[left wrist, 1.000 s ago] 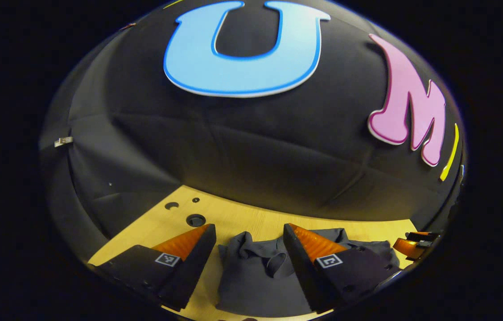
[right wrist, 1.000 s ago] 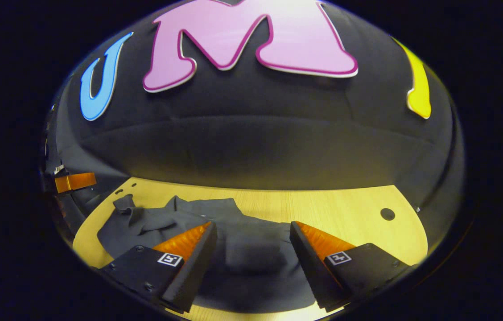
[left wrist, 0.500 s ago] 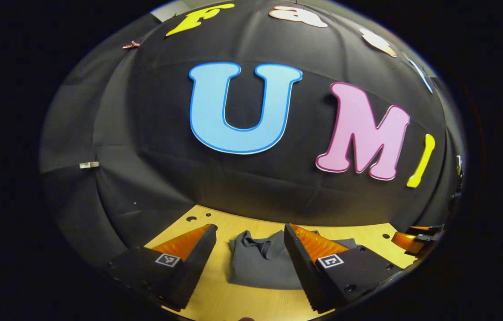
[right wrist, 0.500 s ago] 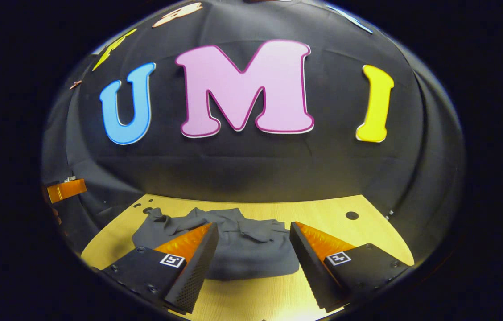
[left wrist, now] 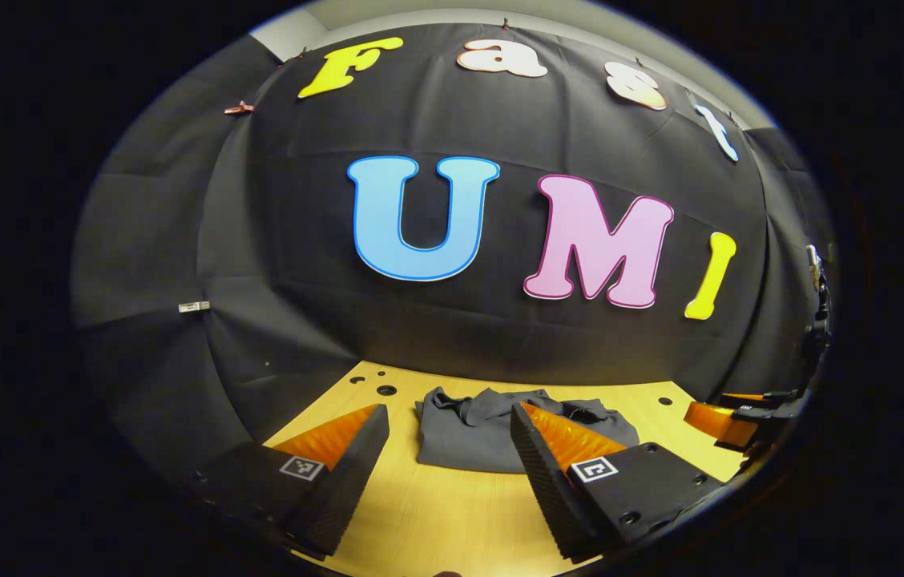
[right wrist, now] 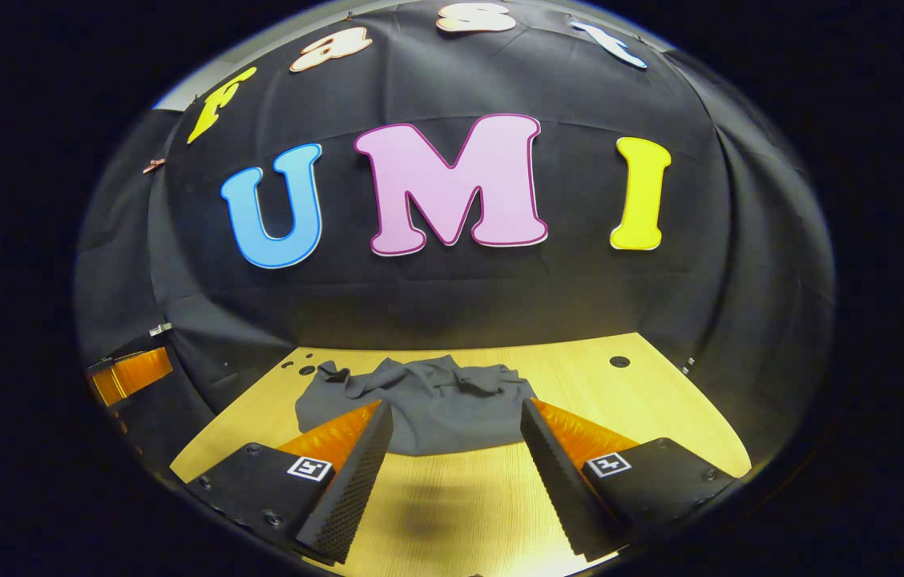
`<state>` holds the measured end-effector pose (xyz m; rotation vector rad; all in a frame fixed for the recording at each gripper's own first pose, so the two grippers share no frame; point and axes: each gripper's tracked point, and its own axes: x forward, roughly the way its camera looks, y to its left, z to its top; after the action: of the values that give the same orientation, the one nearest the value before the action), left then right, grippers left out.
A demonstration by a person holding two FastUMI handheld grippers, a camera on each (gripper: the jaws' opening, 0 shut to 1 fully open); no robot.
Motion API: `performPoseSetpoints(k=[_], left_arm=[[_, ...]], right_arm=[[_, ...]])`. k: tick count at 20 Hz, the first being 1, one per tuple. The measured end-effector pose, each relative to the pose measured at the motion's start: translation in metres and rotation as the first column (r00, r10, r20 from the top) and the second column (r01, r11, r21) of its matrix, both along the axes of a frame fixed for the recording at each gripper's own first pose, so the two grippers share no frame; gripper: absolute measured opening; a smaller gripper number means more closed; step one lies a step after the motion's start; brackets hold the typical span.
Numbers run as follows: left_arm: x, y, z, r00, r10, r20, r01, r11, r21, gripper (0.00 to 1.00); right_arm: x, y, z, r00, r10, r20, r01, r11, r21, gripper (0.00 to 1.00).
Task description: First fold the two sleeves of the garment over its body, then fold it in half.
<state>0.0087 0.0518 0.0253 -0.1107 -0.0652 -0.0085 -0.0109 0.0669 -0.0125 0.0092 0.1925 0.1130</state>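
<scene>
Left gripper [left wrist: 448, 425]: near, jaws wide, holding nothing.
Right gripper [right wrist: 456, 421]: near, jaws wide, holding nothing.
Worktop [right wrist: 460, 513]: bare wood between grippers and cloth.
Garment [right wrist: 420, 401]: farther back, mid-worktop, a compact grey bundle; looks already folded.
Handling: likely light, soft, limp; judged best pinched at an edge or corner through all layers.

Left gripper [left wrist: 448, 417]: fingers spread wide, nothing between them, held above the surface, tilted slightly downward. Right gripper [right wrist: 456, 413]: same pose, fingers apart and empty; it also shows at the left gripper view's right edge, apparently level with the left.
</scene>
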Motion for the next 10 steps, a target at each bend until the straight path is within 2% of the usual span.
performPoseSetpoints(k=[3, 5, 8, 10], left_arm=[[-0.027, 0.009, -0.024, 0.999, 0.033, -0.015, -0.033, 0.999, -0.025, 0.96], [-0.041, 0.018, -0.045, 0.997, 0.065, -0.042, -0.065, 0.998, -0.006, 0.96], [-0.052, 0.022, -0.066, 0.997, 0.058, -0.06, -0.056, 0.998, 0.018, 0.96], [-0.058, 0.026, -0.075, 0.996, 0.049, -0.075, -0.048, 0.999, 0.01, 0.96]], right_arm=[[-0.03, 0.007, -0.012, 1.0, 0.017, -0.016, -0.017, 1.0, -0.016, 0.99], [-0.047, 0.014, -0.02, 0.999, 0.033, -0.028, -0.033, 0.999, -0.018, 0.99], [-0.066, 0.022, -0.041, 0.997, 0.047, -0.067, -0.052, 0.996, -0.069, 0.99], [-0.073, 0.024, -0.046, 0.996, 0.046, -0.074, -0.051, 0.997, -0.063, 0.99]])
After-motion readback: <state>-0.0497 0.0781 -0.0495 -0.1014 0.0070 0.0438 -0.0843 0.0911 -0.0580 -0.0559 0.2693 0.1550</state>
